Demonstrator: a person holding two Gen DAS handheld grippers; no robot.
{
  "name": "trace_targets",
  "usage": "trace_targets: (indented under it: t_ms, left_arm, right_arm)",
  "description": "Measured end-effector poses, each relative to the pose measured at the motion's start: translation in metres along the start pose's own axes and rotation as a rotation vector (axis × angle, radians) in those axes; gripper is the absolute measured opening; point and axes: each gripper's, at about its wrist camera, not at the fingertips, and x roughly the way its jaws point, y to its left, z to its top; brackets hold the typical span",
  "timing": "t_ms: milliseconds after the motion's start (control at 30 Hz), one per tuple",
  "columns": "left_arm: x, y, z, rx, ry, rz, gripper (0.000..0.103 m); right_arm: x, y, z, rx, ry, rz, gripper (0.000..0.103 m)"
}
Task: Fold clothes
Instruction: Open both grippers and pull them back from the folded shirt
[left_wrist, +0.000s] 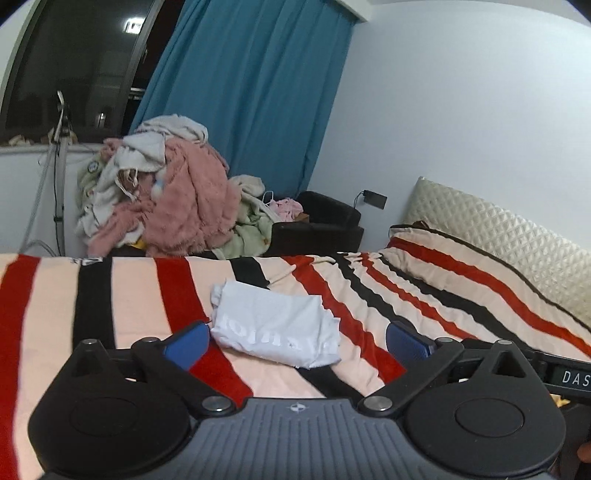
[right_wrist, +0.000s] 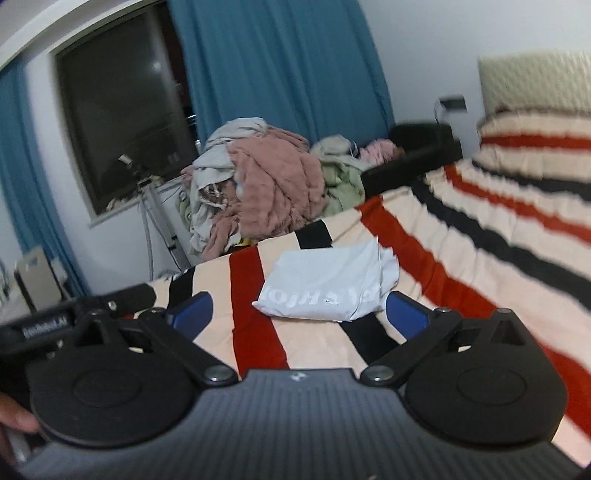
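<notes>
Two grippers face the same bed, each with its blue-padded fingers spread wide and nothing between them. In the left wrist view the left gripper (left_wrist: 298, 341) sits low in the frame, and the folded white garment (left_wrist: 277, 326) lies just above centre, on the striped blanket (left_wrist: 140, 295); the left blue pad looks to be just beside the garment's near left corner, though I cannot tell whether it touches. The garment is a compact bundle with pale lettering along its near edge, its far left end a little rumpled.

In the right wrist view the right gripper (right_wrist: 298, 312) also occupies the bottom of the frame, jaws far apart, with the same white garment (right_wrist: 325, 284) at centre, just above the gap between the fingers; this view is somewhat blurred. The red, black and cream blanket (right_wrist: 461, 240) runs off to the right of the frame toward a pillow in the same stripes.

Beyond the bed, in the middle left of both views, a heap of unfolded clothes (left_wrist: 166, 192) rises, pink and grey on top. A blue curtain (left_wrist: 251, 85) hangs at upper centre beside a dark window (left_wrist: 74, 62).
</notes>
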Motion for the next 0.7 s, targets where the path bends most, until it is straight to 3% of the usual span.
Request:
trace_targets:
  t_ms: [367, 700]
  left_arm:
    - [-0.079, -0.012, -0.046, 0.065, -0.092, 0.108, 0.103]
    - [-0.063, -0.001, -0.081, 0.09, -0.071, 0.18, 0.103]
  right_arm:
    - [-0.048, 0.026, -0.04, -0.089, -0.129, -0.022, 0.102]
    - [-0.019, 0.021, -0.087, -0.067, -0.131, -0.043, 0.102]
